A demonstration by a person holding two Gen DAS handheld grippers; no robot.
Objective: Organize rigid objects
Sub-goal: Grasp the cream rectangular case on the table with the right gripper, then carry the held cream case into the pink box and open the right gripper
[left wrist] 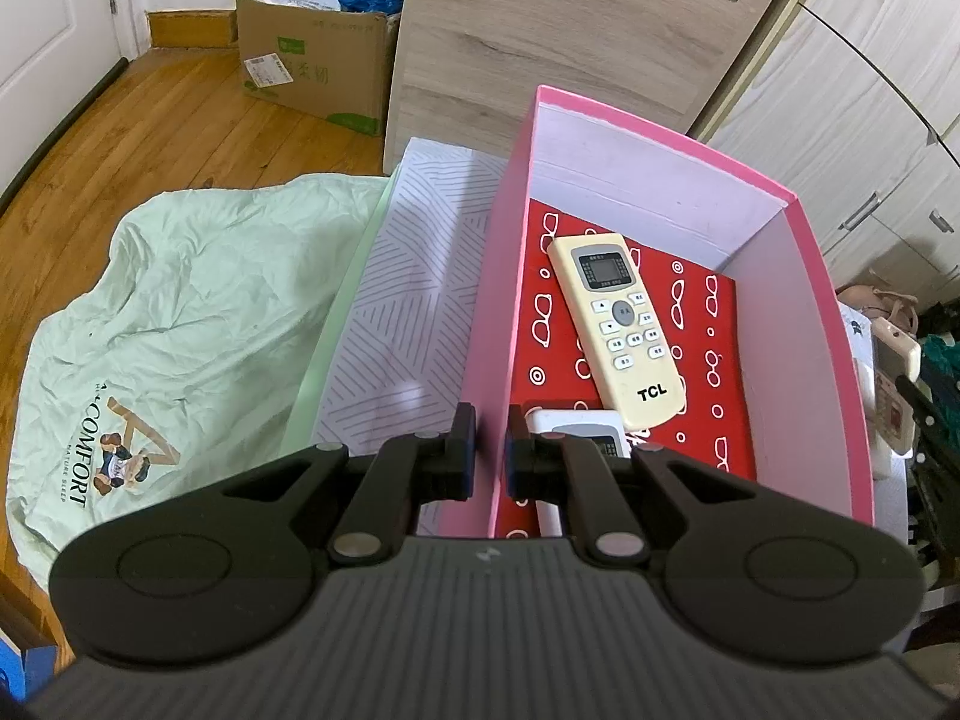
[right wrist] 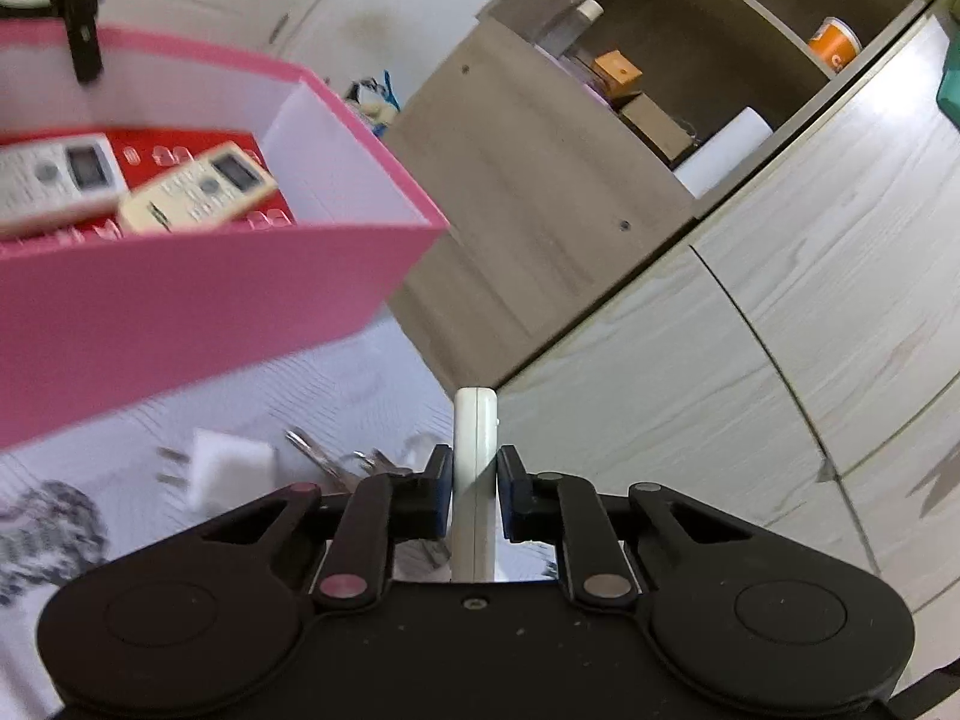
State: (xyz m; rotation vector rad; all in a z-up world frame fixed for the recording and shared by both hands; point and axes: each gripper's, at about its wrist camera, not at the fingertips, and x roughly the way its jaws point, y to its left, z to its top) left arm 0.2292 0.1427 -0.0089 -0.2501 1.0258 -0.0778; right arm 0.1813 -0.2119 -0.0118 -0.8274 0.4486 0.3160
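white remote [right wrist: 476, 450] edge-on, long axis pointing straight ahead, clamped in right hand-held gripper [right wrist: 474, 480] | pink box [right wrist: 198, 294] up-left of it, near | left hand-held gripper [left wrist: 491, 450] pinches box's near-left wall | TCL remote [left wrist: 618, 324] and another already inside

Two remotes [left wrist: 618, 324] inside box [left wrist: 840, 360]
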